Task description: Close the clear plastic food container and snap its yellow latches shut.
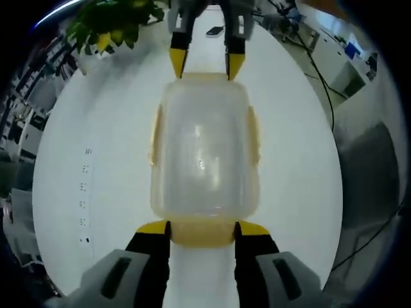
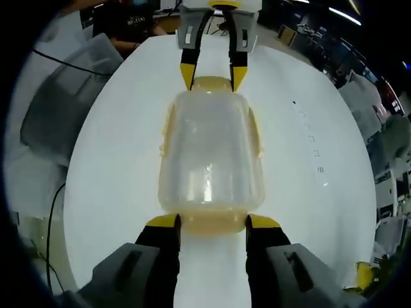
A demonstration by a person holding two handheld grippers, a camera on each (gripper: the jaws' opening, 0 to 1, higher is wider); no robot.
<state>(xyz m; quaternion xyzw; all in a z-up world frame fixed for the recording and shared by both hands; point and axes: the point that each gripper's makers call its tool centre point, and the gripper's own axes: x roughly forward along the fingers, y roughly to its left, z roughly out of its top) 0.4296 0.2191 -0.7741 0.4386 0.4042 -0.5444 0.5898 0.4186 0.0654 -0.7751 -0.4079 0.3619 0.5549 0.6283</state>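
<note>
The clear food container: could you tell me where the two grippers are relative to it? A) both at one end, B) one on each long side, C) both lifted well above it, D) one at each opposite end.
D: the left gripper sits at one end latch of the container while the right gripper faces it at the far end.

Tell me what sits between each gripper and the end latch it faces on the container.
Nothing visible does. The left gripper has its jaws on either side of one yellow end latch of the clear container on the white table; the right gripper brackets the opposite end latch likewise.
</note>
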